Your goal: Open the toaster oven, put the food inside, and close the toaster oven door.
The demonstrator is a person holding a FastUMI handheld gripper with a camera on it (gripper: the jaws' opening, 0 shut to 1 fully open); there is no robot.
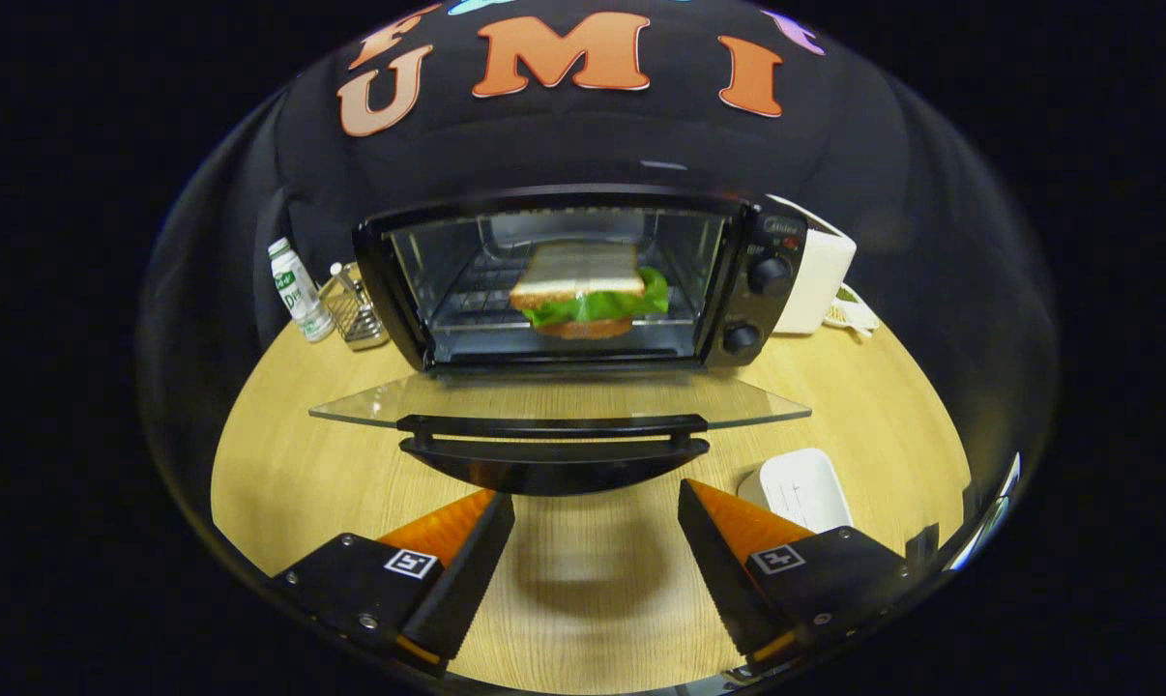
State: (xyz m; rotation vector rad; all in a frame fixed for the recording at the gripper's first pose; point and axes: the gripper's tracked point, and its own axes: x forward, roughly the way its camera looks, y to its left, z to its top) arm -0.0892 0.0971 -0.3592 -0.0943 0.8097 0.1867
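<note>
The claw (597, 503) sits at the bottom middle, fingers wide apart, holding nothing and touching nothing. The toaster oven (583, 280) fills the middle, with its glass door (554, 398) lying flat open. The sandwich (588, 300) rests inside on the rack. I think closing comes next: get under the door handle (552, 447) and lift.

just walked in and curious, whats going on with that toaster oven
A person is working a handheld gripper at a toaster oven on a wooden table. The glass door is folded down flat and a sandwich already sits on the rack inside. The gripper is open and holds nothing, its fingers just short of the door handle. Closing the door is what remains.
</note>
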